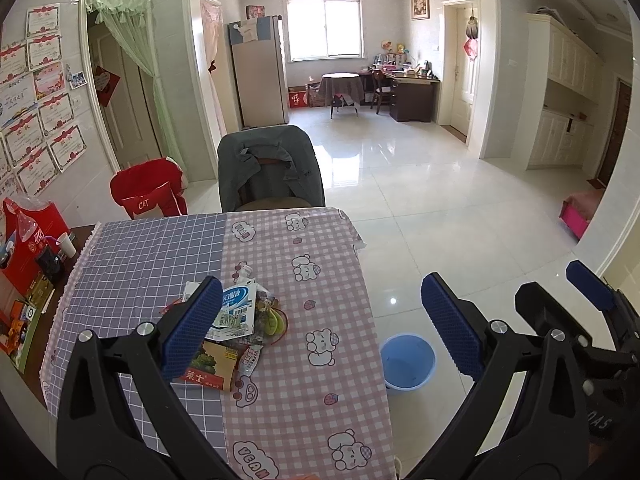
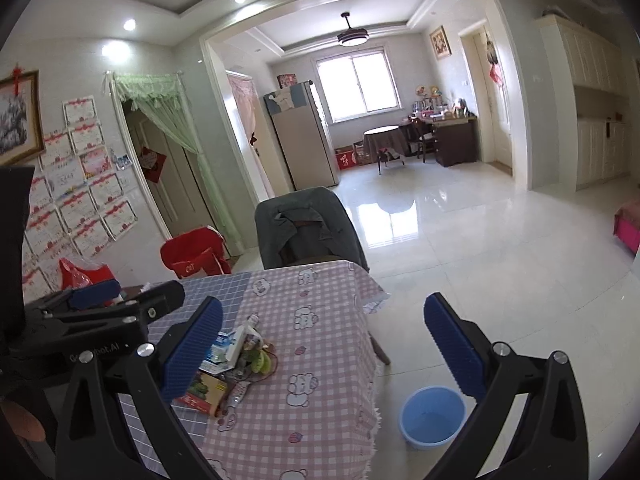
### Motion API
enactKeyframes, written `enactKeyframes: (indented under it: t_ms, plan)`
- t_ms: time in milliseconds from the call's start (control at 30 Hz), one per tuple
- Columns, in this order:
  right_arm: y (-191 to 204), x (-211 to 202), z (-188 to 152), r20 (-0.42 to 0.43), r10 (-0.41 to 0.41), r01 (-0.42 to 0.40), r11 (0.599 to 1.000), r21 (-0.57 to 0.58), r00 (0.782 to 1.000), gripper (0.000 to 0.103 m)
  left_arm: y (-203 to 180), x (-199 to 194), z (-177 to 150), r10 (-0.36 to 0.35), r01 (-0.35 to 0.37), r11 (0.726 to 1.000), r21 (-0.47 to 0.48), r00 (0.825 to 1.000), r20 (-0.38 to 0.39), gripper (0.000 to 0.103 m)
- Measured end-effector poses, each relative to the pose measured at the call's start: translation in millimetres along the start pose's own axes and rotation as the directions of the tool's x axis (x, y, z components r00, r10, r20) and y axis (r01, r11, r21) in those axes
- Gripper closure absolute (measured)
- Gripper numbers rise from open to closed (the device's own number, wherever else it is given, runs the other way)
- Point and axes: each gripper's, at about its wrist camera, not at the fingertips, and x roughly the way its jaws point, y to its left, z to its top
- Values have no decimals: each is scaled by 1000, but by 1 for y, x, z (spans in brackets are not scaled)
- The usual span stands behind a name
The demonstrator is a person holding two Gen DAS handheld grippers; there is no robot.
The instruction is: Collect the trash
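Trash (image 1: pixel 236 320) lies heaped on tablecloth (image 1: pixel 304 280) beyond both grippers' spread, empty fingers (image 1: pixel 192 320).

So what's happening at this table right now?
A person holds two grippers above a table with a checked tablecloth. Both the left gripper and the right gripper are open and hold nothing. A pile of trash (wrappers, a white and blue pouch, a red and green packet) lies untouched on the cloth. A blue bucket stands on the floor beside the table. Collecting has not yet begun.
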Motion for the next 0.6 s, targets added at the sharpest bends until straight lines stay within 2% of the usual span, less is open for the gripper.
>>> enactKeyframes:
  t_ms: [233, 600]
  plan:
    - [-18, 9, 5, -34, 60, -58, 997, 57, 998, 4, -12, 2, 2, 24, -24, 1000, -14, 1000, -14, 5]
    - [-40, 8, 12, -70, 85, -84, 996, 9, 994, 4, -41, 1, 3, 62, -63, 997, -35, 998, -26, 5]
